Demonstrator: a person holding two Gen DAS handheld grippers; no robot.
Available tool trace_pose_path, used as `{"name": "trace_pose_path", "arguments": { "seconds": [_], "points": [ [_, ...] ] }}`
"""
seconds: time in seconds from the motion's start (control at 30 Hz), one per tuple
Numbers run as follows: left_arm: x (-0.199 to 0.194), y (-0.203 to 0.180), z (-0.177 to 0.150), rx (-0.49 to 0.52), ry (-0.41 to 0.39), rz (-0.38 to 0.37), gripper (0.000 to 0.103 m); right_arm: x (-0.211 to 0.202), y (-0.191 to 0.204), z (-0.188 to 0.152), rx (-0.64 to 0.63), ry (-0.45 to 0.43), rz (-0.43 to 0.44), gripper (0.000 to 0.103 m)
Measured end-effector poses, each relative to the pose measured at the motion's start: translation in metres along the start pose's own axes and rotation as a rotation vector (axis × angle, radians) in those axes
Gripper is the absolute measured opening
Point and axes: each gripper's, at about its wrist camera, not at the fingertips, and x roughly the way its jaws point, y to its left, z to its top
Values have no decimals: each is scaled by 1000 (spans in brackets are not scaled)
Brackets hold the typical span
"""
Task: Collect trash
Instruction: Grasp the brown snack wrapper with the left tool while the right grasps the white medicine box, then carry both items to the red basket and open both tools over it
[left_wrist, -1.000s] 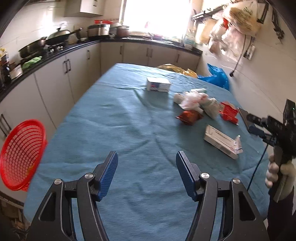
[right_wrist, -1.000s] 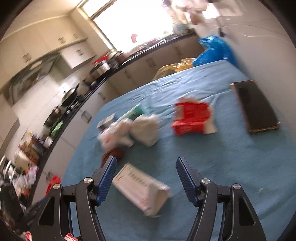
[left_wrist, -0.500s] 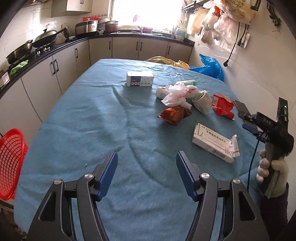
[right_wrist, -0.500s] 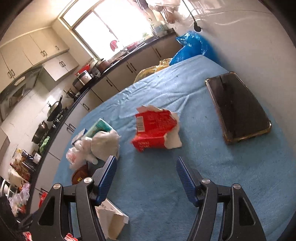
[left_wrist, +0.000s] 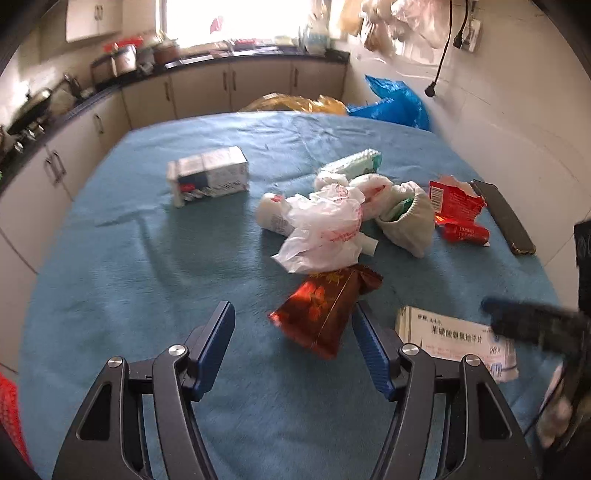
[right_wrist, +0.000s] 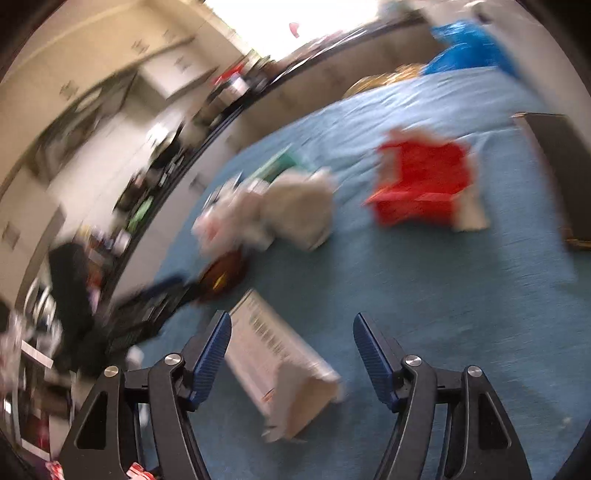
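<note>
While both hands hang over the blue cloth on the worktop (left_wrist: 129, 258), the trash lies in a loose heap in front of them, and none of it is picked up yet. The left tool (left_wrist: 293, 334) has its two blue pads apart with nothing pinched, and a shiny red-brown foil snack bag (left_wrist: 325, 310) lies on the cloth right by its tip, close to the right-hand pad. That bag looks light, crinkly and slippery, so I think it is best nipped on its flat sealed end, where the foil folds thin. The right tool (right_wrist: 291, 341) is also loose and holds nothing; its pads stand wide, and the long white medicine box (right_wrist: 280, 365) lies between them on the cloth, one end torn open. The box looks like thin card: light, a bit stiff, easy to crush, so a soft squeeze across its narrow sides near the middle should do. Further off are a crumpled white plastic bag (left_wrist: 325, 229), very soft and floppy, which can be grabbed by any bunch, and a torn red carton (left_wrist: 458, 210). A dark phone (left_wrist: 502, 218) lies just beside the carton, and I think it is not trash. The right view is blurry, so small things there are hard to tell.
</note>
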Motion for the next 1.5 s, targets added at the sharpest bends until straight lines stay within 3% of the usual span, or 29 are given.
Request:
{"name": "trace_pose_path", "arguments": {
  "seconds": [0.33,0.43,0.47,0.57,0.63,0.67,0.7,0.97,1.27,1.5],
  "points": [
    [23,-20,1,53,28,-55,63,27,57,-26,-281,48,-139,82],
    [23,-21,0,50,27,-55,40,31,65,-31,-329,51,-177,82],
    [22,-20,1,43,31,-56,38,32,67,-32,-342,52,-194,82],
    [19,-18,0,14,34,-55,36,35,74,-35,-377,56,-239,76],
    [14,-15,-3,-4,35,-55,36,37,80,-39,-414,59,-272,66],
    [11,-14,-5,-13,36,-59,36,37,82,-41,-426,58,-280,56],
    [8,-13,-7,-21,36,-63,36,37,83,-43,-436,57,-284,56],
    [-42,4,-36,-90,-6,-67,36,28,76,-41,-402,30,-249,55],
    [-118,14,-68,-96,-150,27,36,26,60,-28,-312,33,-169,55],
    [-153,38,-97,-129,-185,79,36,23,61,-29,-231,55,-138,55]
  ]
}}
